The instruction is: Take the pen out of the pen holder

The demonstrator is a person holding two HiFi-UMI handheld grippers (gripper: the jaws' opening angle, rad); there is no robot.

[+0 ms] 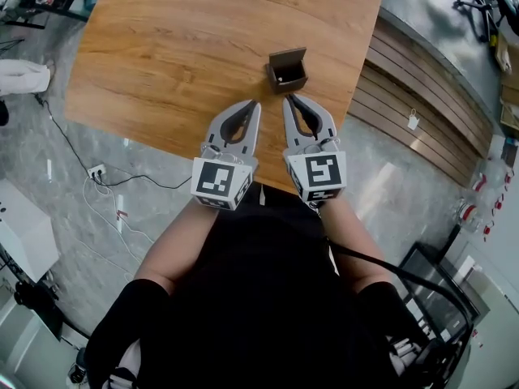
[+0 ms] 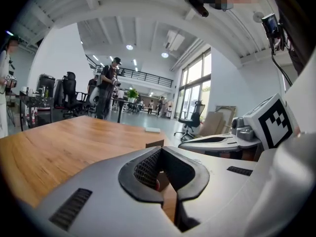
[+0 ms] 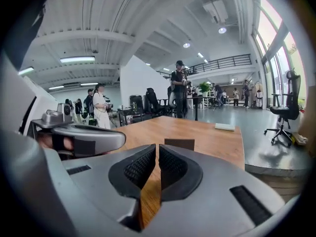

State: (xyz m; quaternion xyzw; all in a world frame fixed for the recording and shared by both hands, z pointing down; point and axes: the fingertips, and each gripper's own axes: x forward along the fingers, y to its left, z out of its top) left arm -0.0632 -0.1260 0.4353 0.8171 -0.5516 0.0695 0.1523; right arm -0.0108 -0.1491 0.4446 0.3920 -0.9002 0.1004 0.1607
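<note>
We see the pen holder [image 1: 288, 70] as a small dark brown box with flat square walls and an open top. It stands on the wooden table [image 1: 178, 55] just ahead of the tips of the right gripper [image 1: 289, 98], apart from them, and ahead and a little to the right of the left gripper [image 1: 255, 103]. From the right gripper view one plain dark wall faces straight beyond the jaws. Inside shows a small pale speck [image 1: 280, 78]; we cannot tell whether it is the pen.

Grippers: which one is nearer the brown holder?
The right gripper; its tip nearly reaches the holder, while the left gripper sits farther aside.
</note>
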